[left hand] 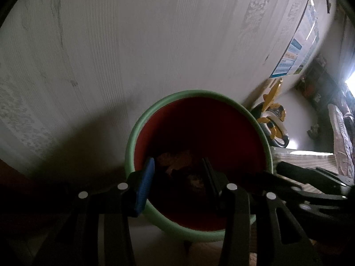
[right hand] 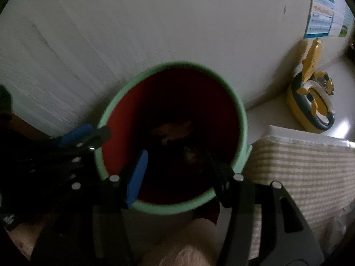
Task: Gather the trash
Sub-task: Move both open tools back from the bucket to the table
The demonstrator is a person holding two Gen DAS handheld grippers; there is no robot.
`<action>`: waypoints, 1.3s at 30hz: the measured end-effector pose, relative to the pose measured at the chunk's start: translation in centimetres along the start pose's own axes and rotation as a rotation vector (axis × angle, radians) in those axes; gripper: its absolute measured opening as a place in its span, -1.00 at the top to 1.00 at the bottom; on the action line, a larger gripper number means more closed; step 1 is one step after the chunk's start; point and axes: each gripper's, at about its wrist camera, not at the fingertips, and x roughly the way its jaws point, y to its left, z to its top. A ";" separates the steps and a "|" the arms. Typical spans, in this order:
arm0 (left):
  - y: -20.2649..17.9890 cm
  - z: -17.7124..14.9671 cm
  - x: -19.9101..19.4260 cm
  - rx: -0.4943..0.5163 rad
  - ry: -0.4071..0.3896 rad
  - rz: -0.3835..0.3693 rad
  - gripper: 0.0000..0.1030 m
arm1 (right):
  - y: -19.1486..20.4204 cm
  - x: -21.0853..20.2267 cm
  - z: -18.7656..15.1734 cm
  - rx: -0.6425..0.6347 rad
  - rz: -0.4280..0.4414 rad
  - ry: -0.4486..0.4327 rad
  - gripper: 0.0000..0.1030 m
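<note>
Both grippers, left gripper (left hand: 177, 175) and right gripper (right hand: 177, 166), parted and empty over green-rimmed bin (right hand: 111, 113) holding brownish trash (right hand: 173, 128); risk: clipping rim, tipping bin, spilling 1 load.

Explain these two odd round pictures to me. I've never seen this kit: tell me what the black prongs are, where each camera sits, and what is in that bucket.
No robot here: a person holds a hand-held two-finger gripper in each hand, with a fisheye camera on each looking along its fingers. One picture is from the left gripper, the other from the right gripper. Both hang over a bin with a green rim and red inside, standing against a pale wall. Brownish crumpled trash lies at its bottom. Both grippers' jaws stand apart, and nothing shows between them. Beside the bin are a striped cloth-covered surface and a yellow toy.
</note>
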 end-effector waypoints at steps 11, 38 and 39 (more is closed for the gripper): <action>-6.0 -2.0 -3.7 0.081 -0.025 -0.060 0.21 | -1.6 -11.5 -6.6 0.017 -0.057 -0.174 -0.17; -22.0 -9.6 -10.8 0.334 -0.032 -0.217 0.09 | -10.2 -26.7 -18.0 0.225 -0.290 -0.397 -0.52; -22.6 -9.9 -10.6 0.348 -0.021 -0.230 0.09 | -10.8 -26.9 -18.4 0.236 -0.300 -0.392 -0.52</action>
